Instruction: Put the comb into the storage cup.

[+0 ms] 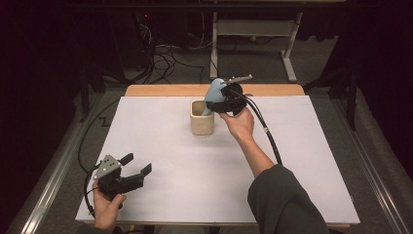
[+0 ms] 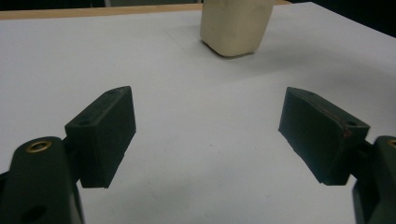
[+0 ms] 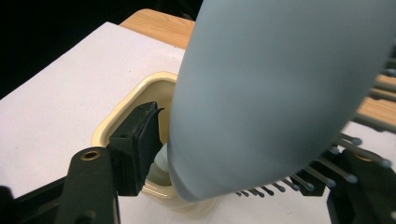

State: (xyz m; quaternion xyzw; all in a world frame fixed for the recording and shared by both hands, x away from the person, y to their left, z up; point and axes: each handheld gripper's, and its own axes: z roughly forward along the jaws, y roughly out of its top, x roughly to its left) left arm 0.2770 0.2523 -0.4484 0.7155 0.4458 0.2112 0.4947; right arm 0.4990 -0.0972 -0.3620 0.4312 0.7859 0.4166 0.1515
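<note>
**Hairbrush standing in the cup, right gripper loosened around it**

From my remote seat, I see the right gripper [image 1: 220, 100] at the far middle of the desk [image 1: 302, 161], directly over the cream cup [image 1: 200, 122]. A pale blue hairbrush [image 1: 213, 92] stands between its jaws, handle end down inside the cup and the broad head up above the rim, tilted a little. In the right gripper view the brush's back fills most of the frame [image 3: 280, 93], its bristles [image 3: 345, 163] pointing toward the jaw on the right of that view, and the cup's rim [image 3: 140, 91] shows just below. The jaw on the left of that view stands just beside the brush with a thin gap showing, so I read this gripper as released around the brush rather than clamped on it; whether the bristle side touches the other jaw I cannot tell.

My left gripper [image 1: 137, 171] sits at the near left corner of the desk, well apart from the cup, held low in the person's hand [image 1: 108, 204]. Its jaws stand wide apart with nothing between them. In the left gripper view the bare white desk lies between them, with the cup [image 2: 236, 28] farther off.
</note>
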